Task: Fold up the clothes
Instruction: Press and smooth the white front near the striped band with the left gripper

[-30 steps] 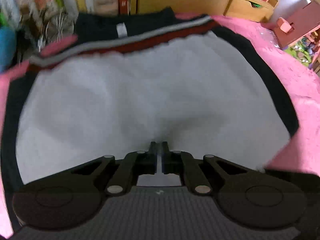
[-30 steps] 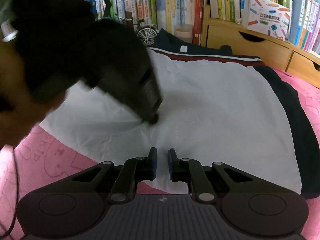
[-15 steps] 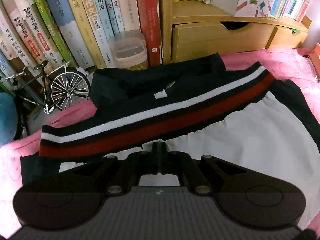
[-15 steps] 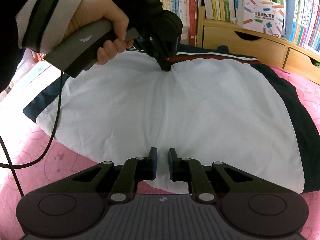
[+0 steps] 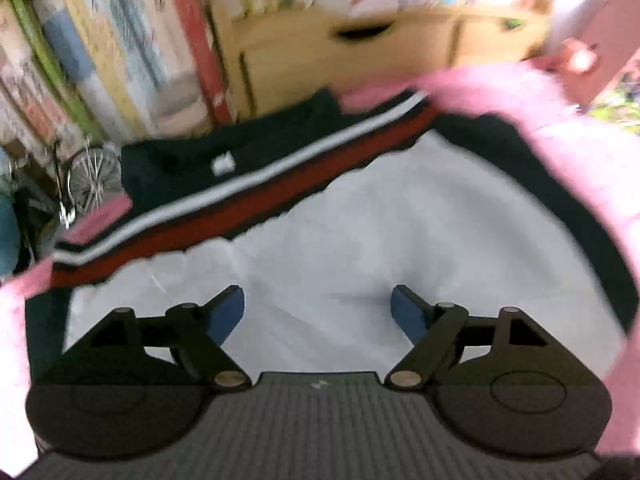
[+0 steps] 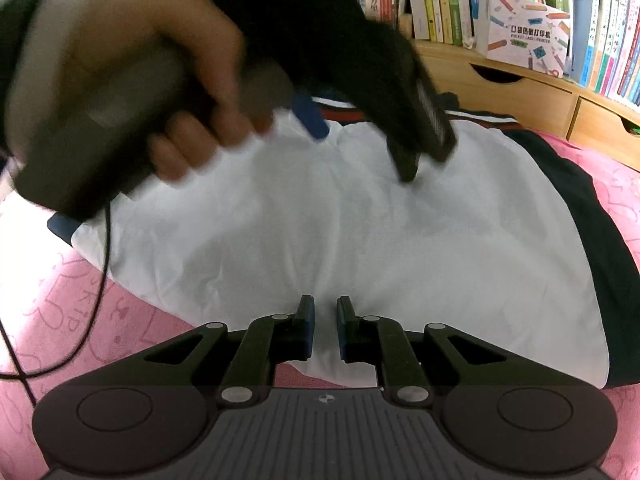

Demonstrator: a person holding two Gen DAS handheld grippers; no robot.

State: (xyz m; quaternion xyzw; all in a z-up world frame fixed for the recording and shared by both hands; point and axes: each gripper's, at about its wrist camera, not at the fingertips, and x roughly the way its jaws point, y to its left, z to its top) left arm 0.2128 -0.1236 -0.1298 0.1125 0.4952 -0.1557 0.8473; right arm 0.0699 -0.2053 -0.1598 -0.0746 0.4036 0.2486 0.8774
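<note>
Garment [image 6: 360, 240]: spread flat on the pink bed cover [image 6: 80, 300], white panel up, so edges can be reached.
Left gripper [image 5: 318, 310]: fingers wide apart, nothing held, above the white panel.
Right gripper [image 6: 325, 328]: fingers nearly closed at the near hem; whether cloth is pinched cannot be told.

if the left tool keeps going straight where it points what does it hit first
Most likely the white panel of the shirt: the open left tool hangs just over it, aimed toward the red stripe. Depth is blurred.

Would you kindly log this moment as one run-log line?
left gripper: open, above white panel | right gripper: shut on shirt hem | shirt: flat on pink cover
</note>
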